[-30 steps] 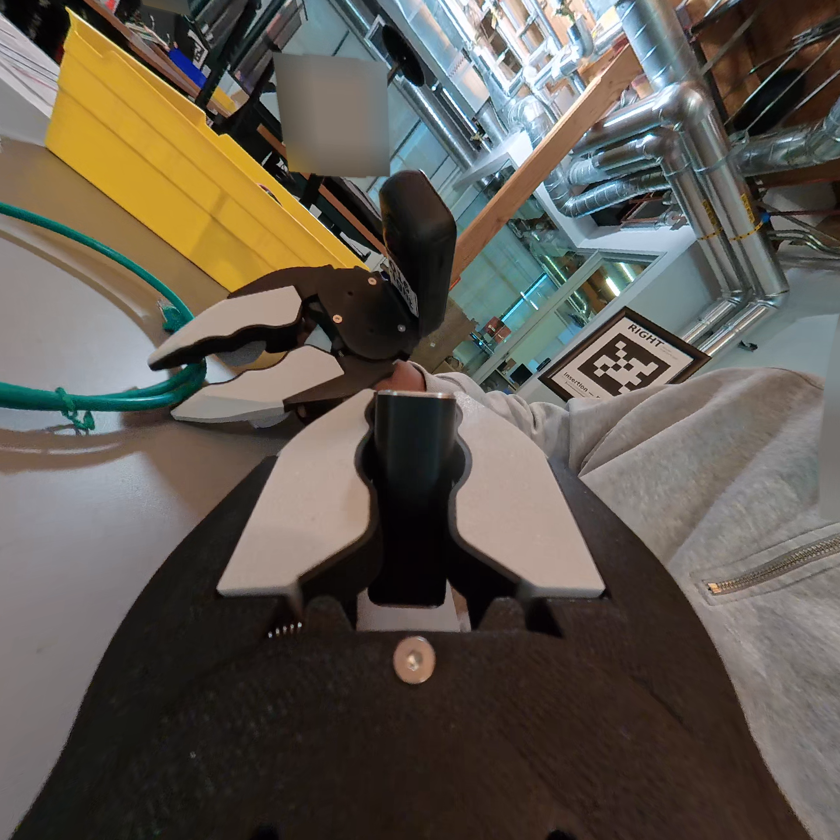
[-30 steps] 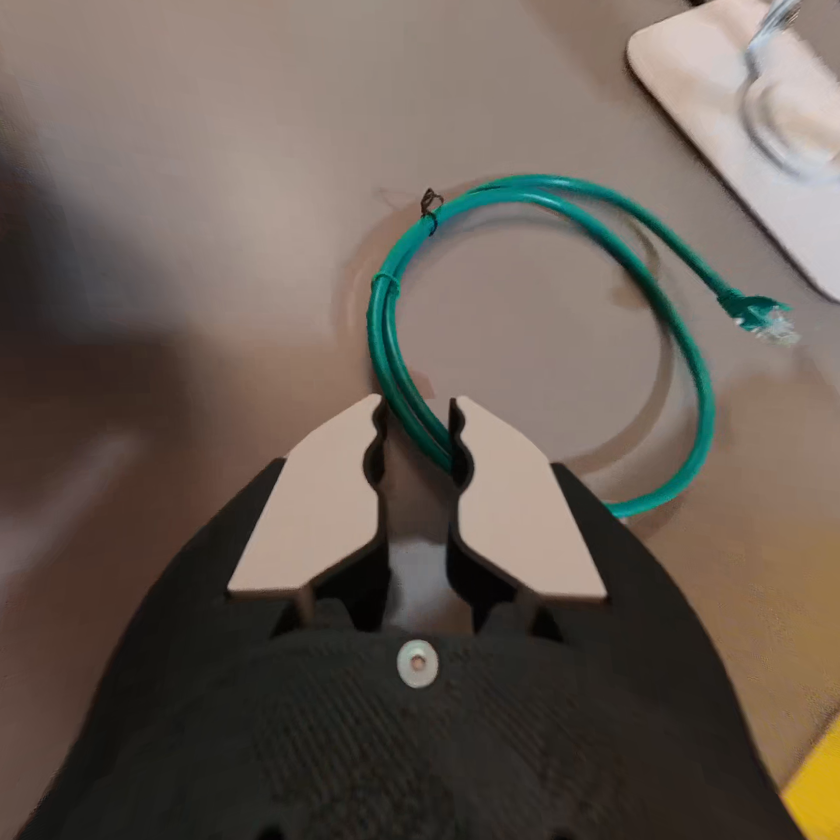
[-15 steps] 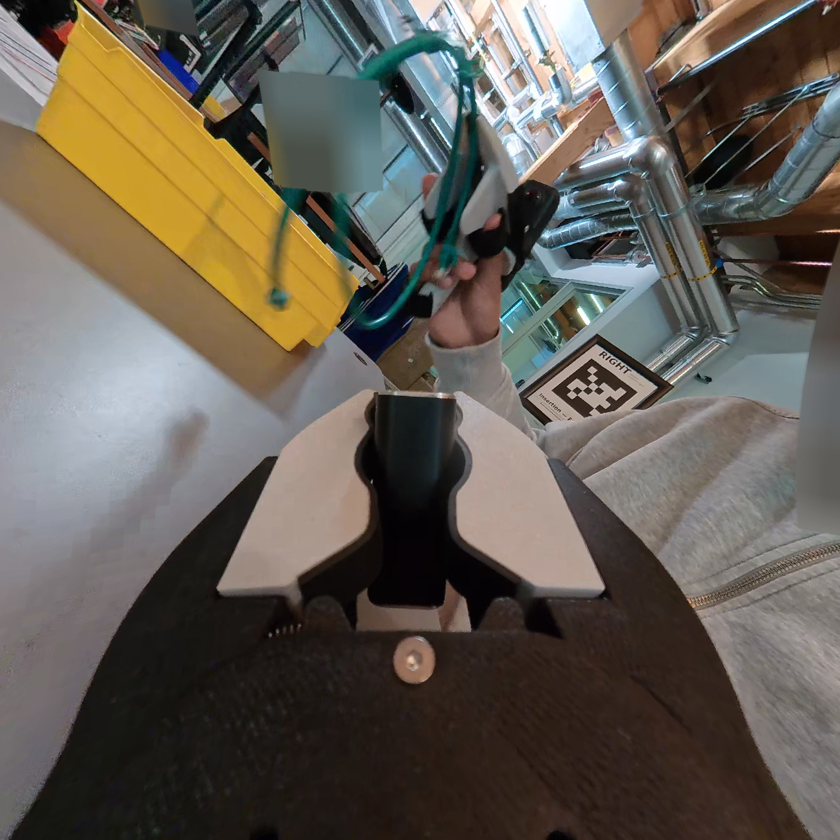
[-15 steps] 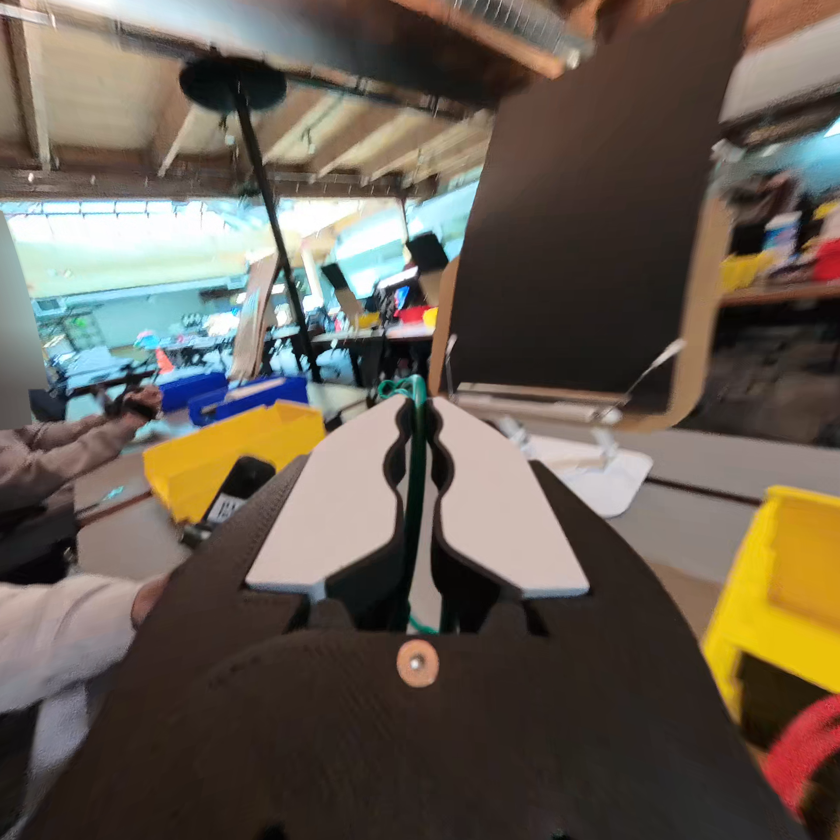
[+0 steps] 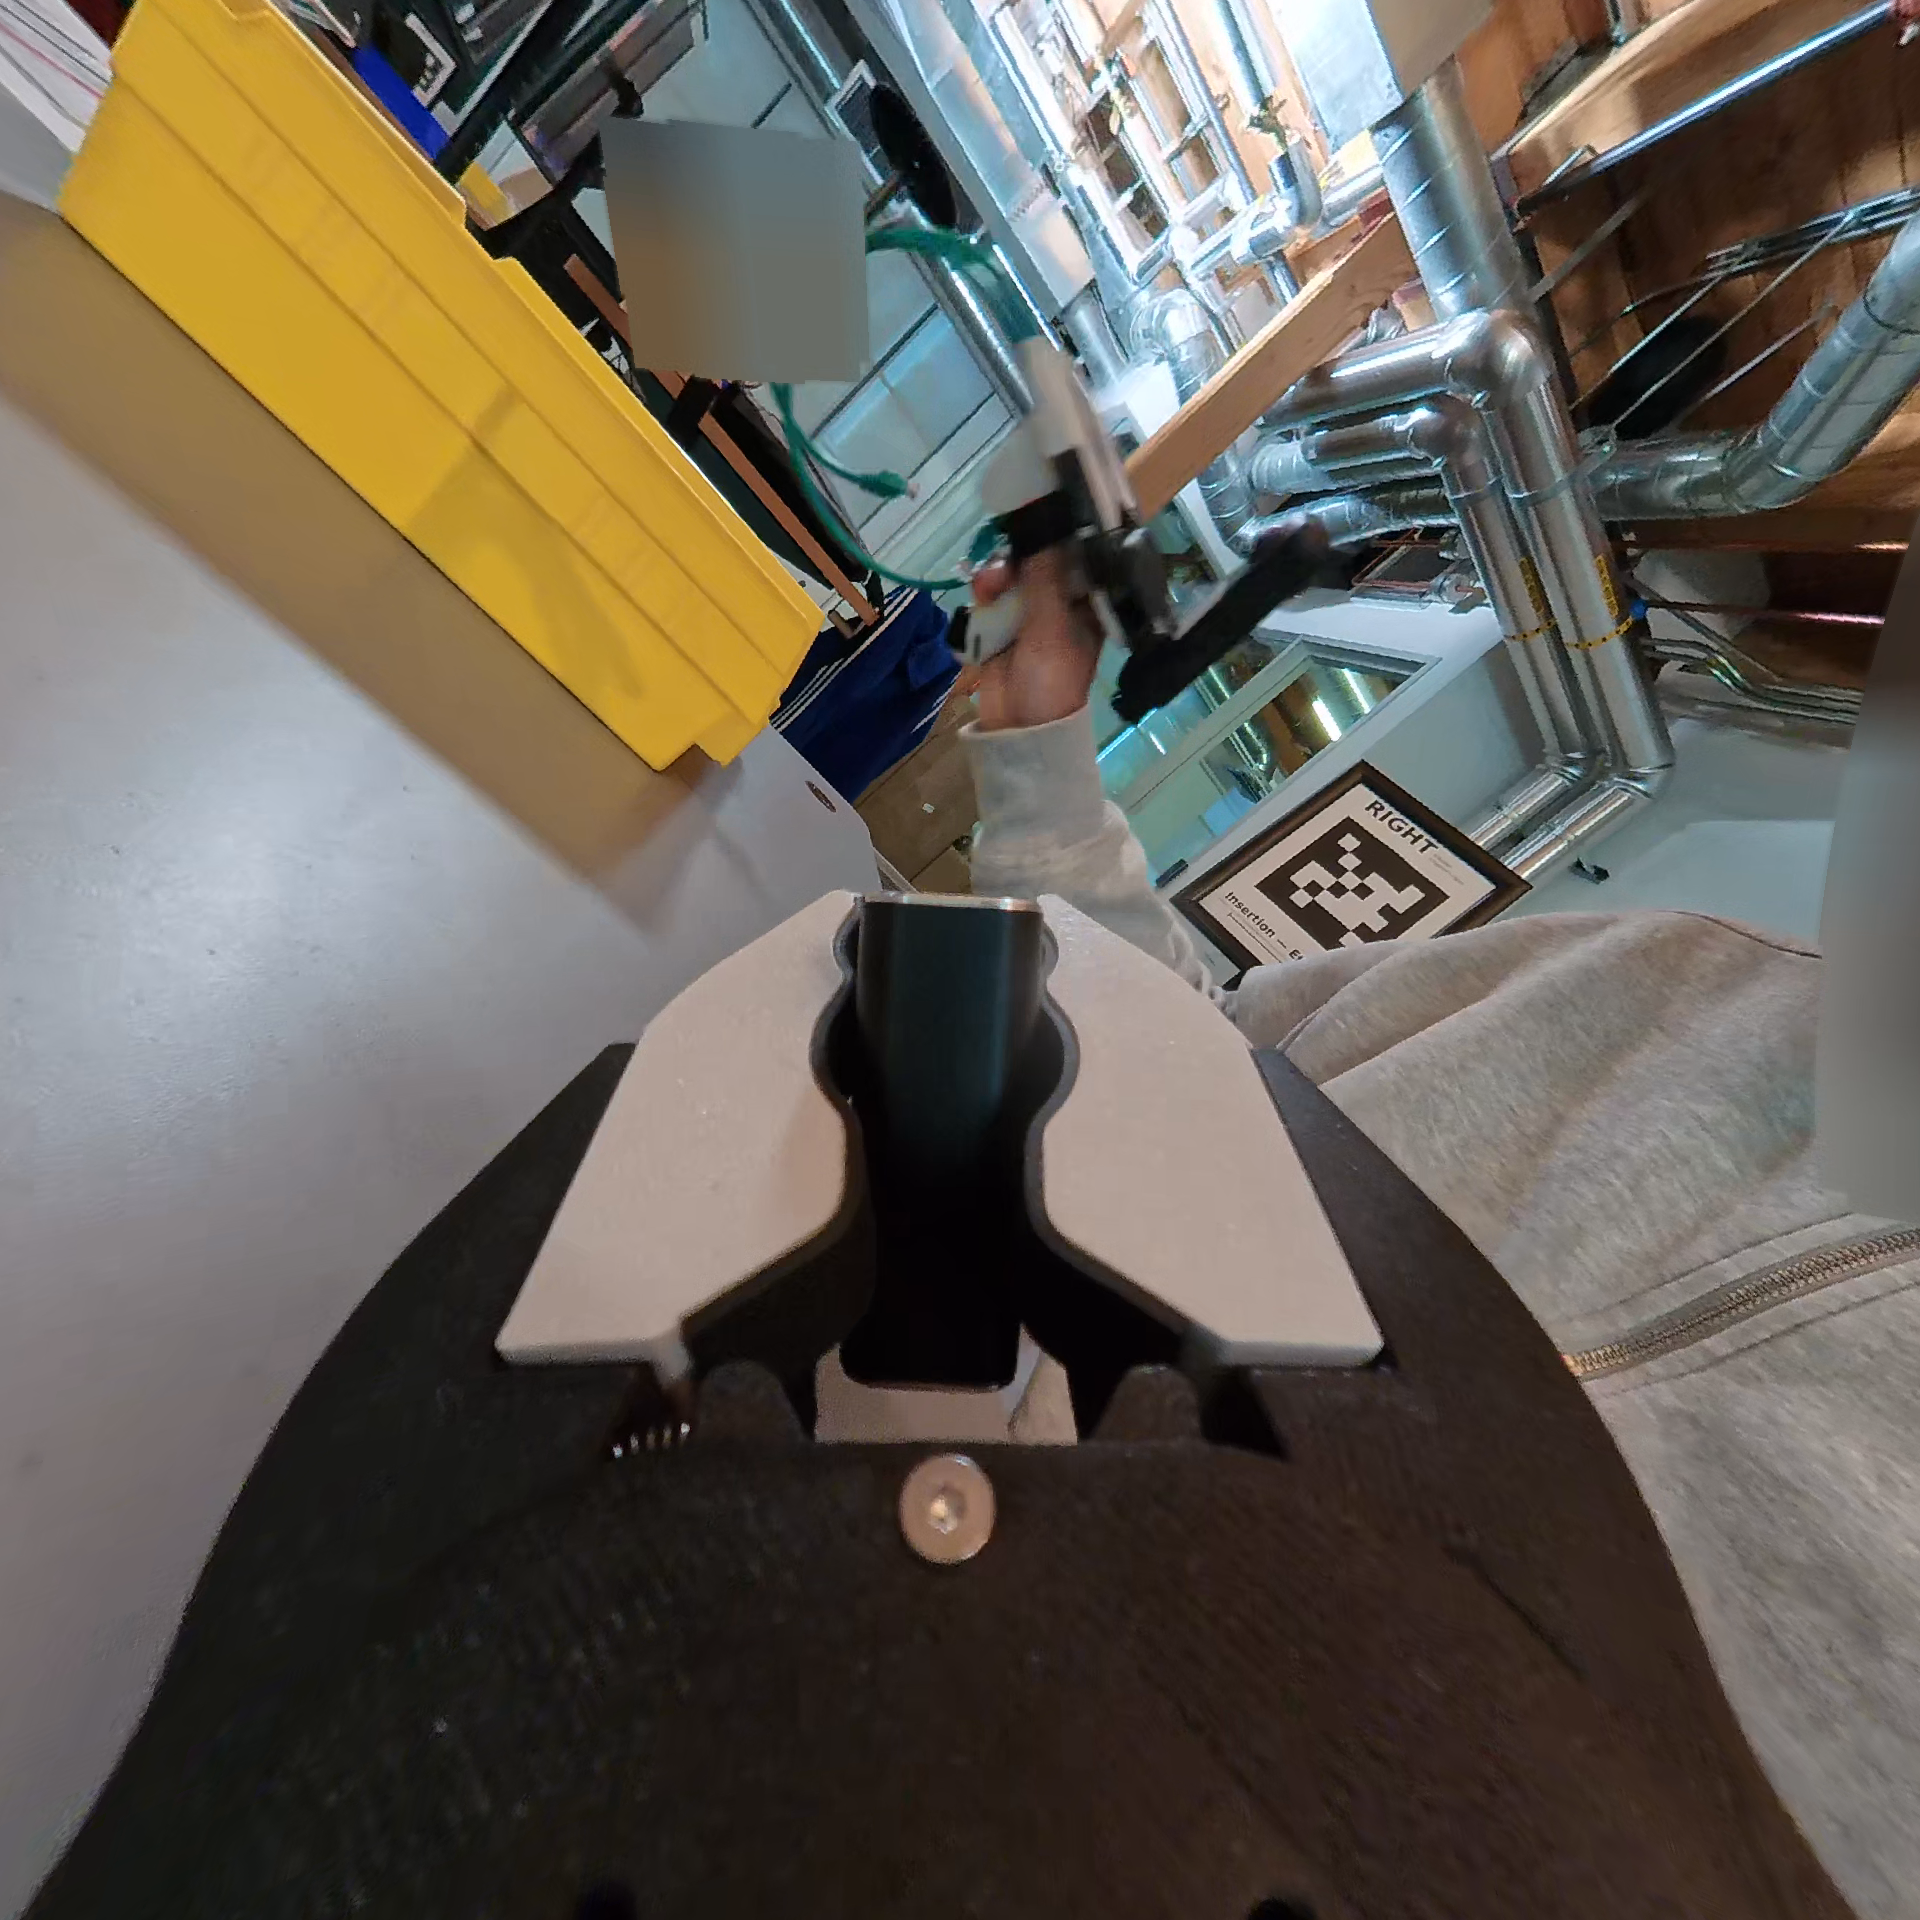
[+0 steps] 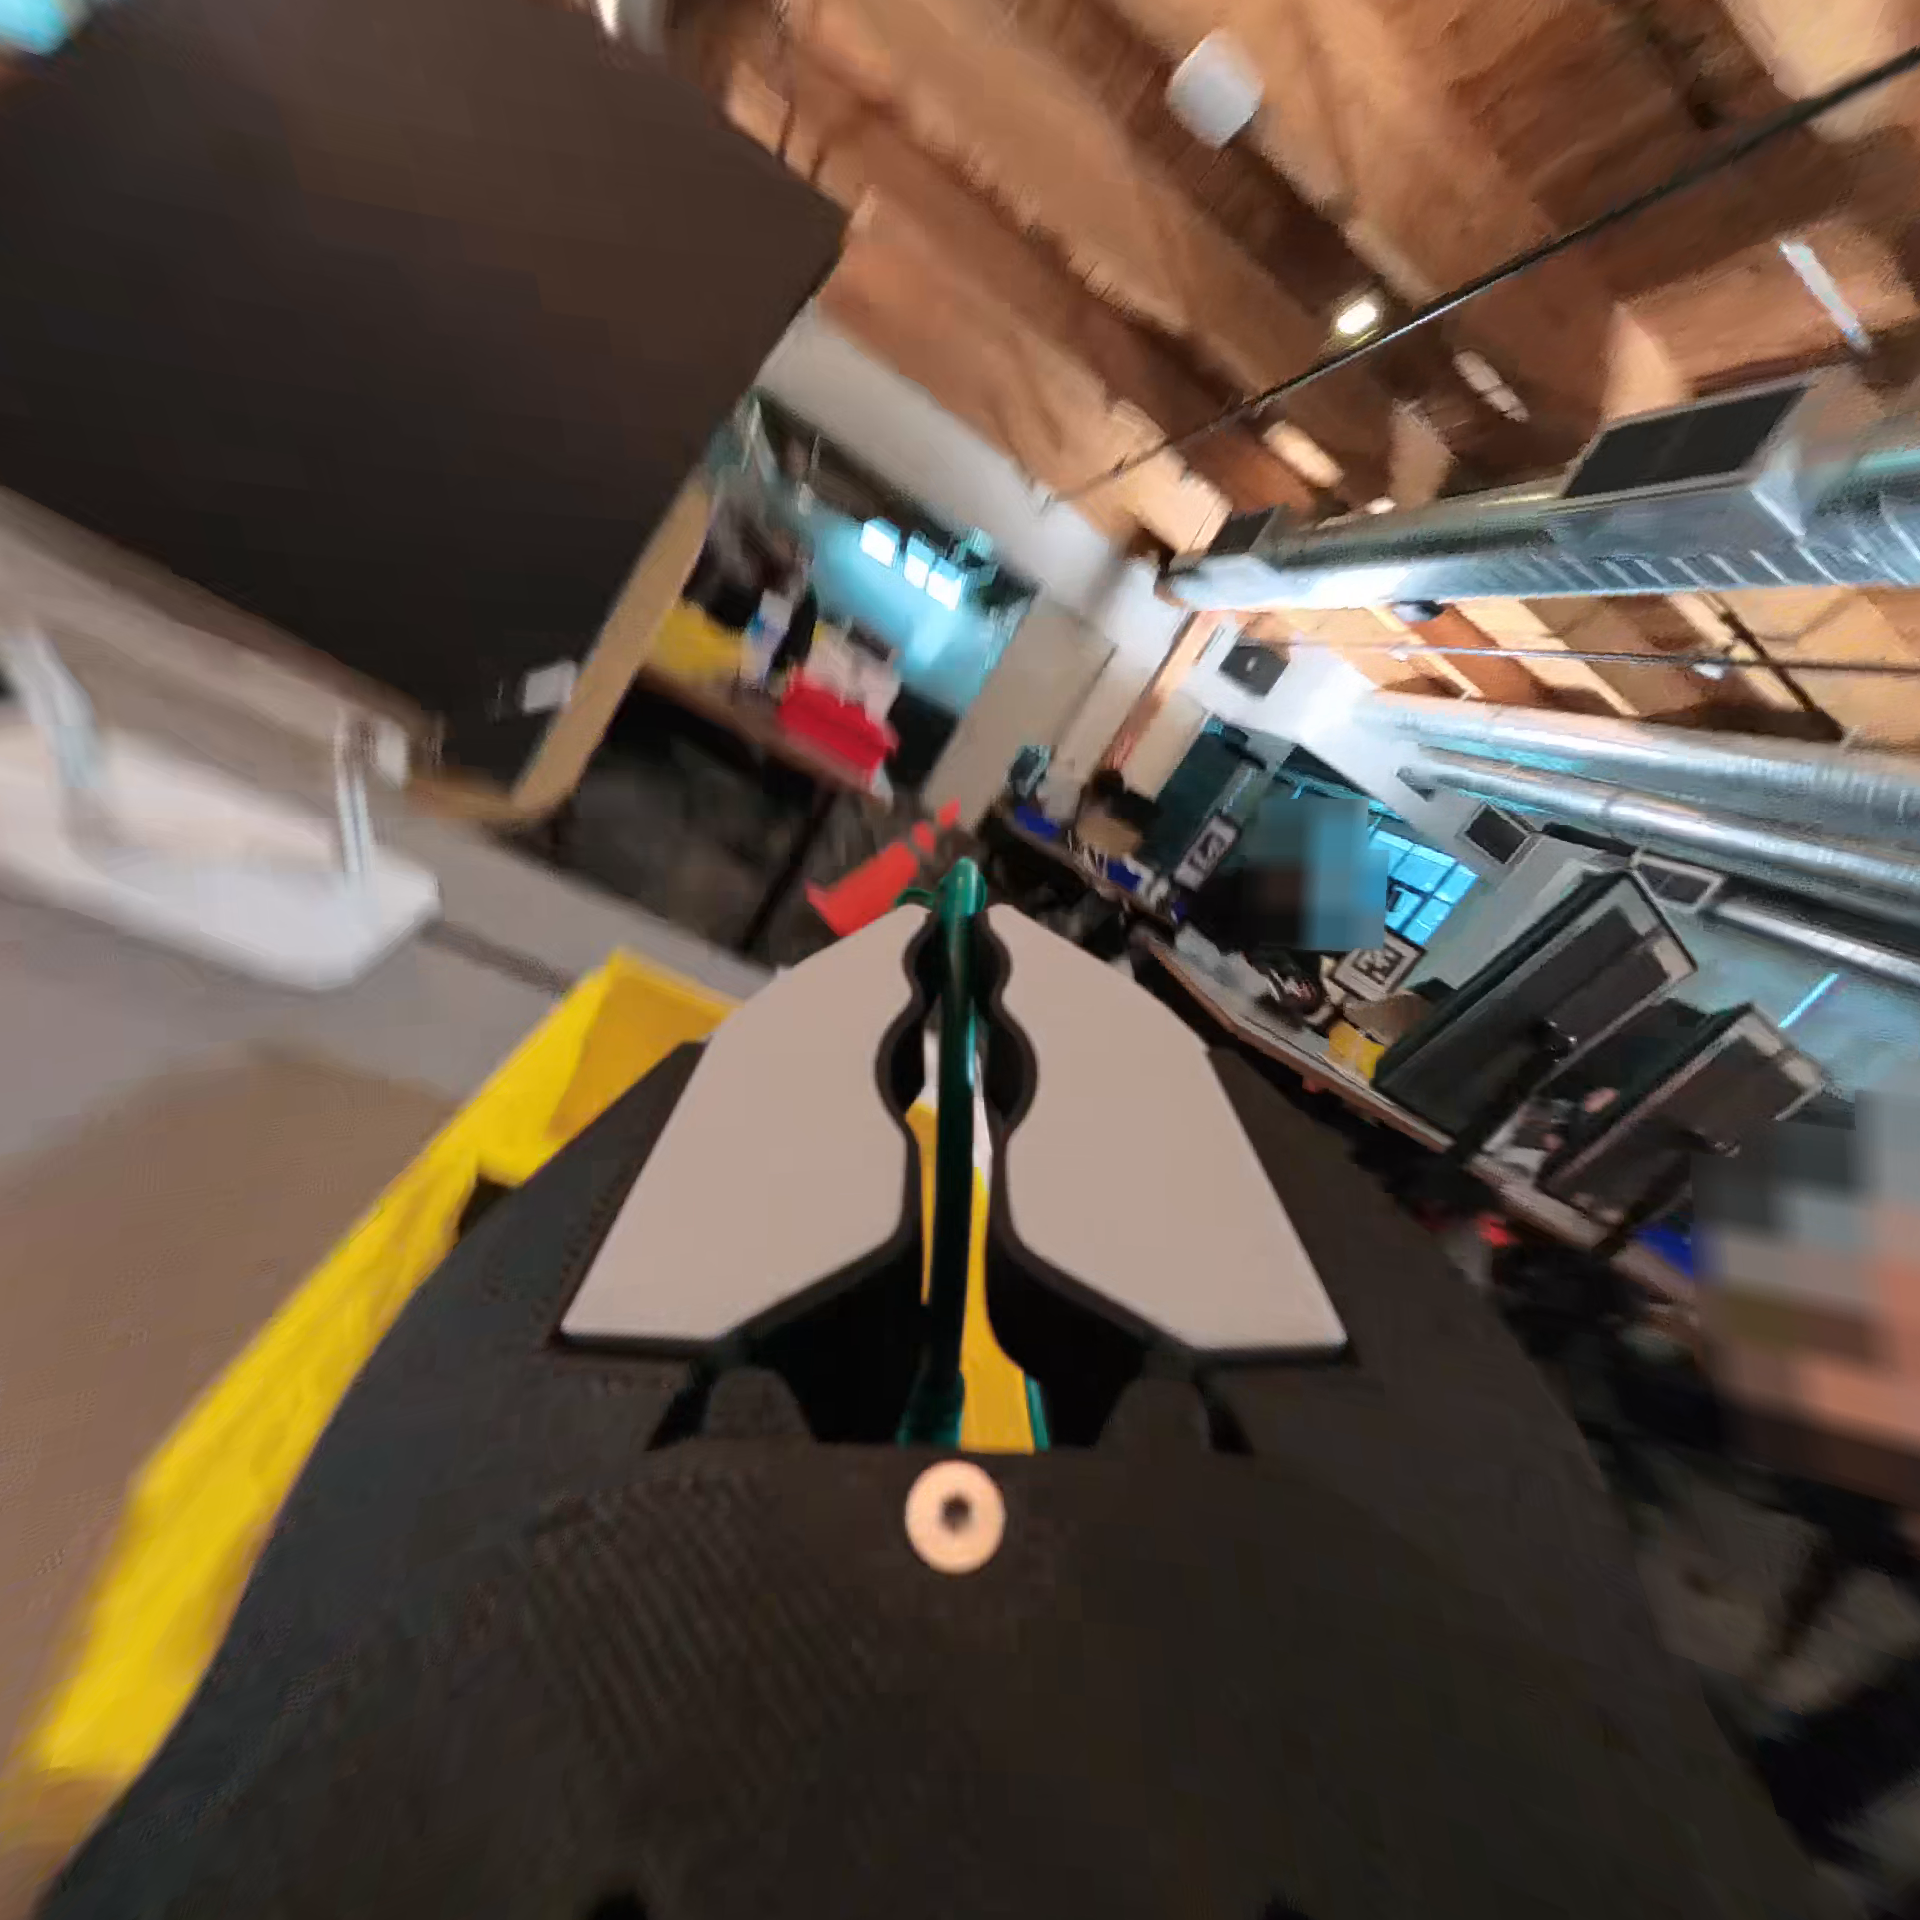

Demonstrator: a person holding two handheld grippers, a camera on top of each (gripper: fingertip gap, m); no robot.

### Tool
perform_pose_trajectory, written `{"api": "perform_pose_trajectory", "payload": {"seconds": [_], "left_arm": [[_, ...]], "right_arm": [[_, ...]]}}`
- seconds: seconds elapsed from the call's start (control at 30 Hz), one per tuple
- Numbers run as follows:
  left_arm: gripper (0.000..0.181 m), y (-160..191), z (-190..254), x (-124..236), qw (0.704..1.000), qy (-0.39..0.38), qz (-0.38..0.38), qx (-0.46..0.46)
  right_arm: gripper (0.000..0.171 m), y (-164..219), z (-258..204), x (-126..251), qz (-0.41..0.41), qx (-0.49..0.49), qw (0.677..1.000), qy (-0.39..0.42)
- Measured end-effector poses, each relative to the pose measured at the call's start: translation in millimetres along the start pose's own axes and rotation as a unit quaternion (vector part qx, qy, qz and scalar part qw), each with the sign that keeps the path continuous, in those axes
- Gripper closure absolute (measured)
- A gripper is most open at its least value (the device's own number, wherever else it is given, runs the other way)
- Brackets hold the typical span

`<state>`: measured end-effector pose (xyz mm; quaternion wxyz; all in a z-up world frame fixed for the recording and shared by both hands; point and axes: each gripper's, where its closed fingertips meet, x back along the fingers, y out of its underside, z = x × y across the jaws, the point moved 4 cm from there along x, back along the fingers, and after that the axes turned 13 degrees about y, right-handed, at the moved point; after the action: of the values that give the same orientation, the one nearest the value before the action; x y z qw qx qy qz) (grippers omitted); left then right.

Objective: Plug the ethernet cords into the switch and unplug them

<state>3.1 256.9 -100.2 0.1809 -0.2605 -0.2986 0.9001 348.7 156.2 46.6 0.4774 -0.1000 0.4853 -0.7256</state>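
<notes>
A framed black-and-white patterned marker card (image 5: pixel 1351 888) carrying printed writing is seen propped beyond the grey tabletop's (image 5: pixel 208 1039) far edge, beside a grey zip-up sleeve (image 5: pixel 1558 1143).

A thin green ethernet cord (image 6: pixel 951 1091) is pinched between the pale grey fingers of the right gripper (image 6: pixel 958 920), which are pressed together on it. In the right wrist view the cord is shown running along the narrow slot between the fingers, its upper end poking just past the tips; the frame is blurred by motion.

In the left wrist view the same gripper is shown farther off, raised well above the tabletop in a person's hand (image 5: pixel 1029 655), with green loops of the cord hanging from it in the air and a clear-tipped plug (image 5: pixel 883 481) dangling near a long yellow plastic bin (image 5: pixel 416 395). The bin is set along the tabletop's far edge, and a second yellow plastic bin (image 6: pixel 312 1299) is shown directly under the right gripper in its own view.

The left gripper (image 5: pixel 948 925) is held low over the tabletop, its pale grey fingers closed on a dark, rounded-edged block with a metallic end face (image 5: pixel 940 1091), which fills the gap between them. Whether this block is the switch cannot be told.

Silver ducts (image 5: pixel 1455 416) and timber beams are shown overhead.
</notes>
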Motion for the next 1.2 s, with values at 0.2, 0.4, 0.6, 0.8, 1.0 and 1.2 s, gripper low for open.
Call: {"api": "perform_pose_trajectory", "payload": {"seconds": [0.2, 0.4, 0.6, 0.8, 1.0, 1.2], "left_arm": [[0.155, 3, -2, -1, 1.000, -0.012, -0.004, -0.002], [0.155, 9, -4, -6, 0.999, -0.015, -0.036, -0.008], [0.156, 12, -4, -7, 0.999, -0.014, -0.044, -0.005], [0.155, 10, -5, -6, 0.999, -0.014, -0.034, 0.002], [0.155, 13, -4, -9, 0.999, -0.012, -0.044, 0.001], [0.155, 15, -3, -11, 0.999, -0.005, -0.047, 0.006]], "right_arm": [[0.153, 82, -103, 10, -0.149, 0.121, 0.975, -0.112], [0.124, 55, -77, 23, -0.143, -0.057, 0.982, -0.108], [0.140, 70, -22, 43, -0.141, -0.120, 0.982, -0.033], [0.145, 88, 18, 46, -0.161, -0.177, 0.971, 0.016], [0.138, 133, 48, 42, -0.220, -0.163, 0.958, 0.085], [0.137, 157, 36, 28, -0.260, -0.172, 0.949, 0.043]]}}
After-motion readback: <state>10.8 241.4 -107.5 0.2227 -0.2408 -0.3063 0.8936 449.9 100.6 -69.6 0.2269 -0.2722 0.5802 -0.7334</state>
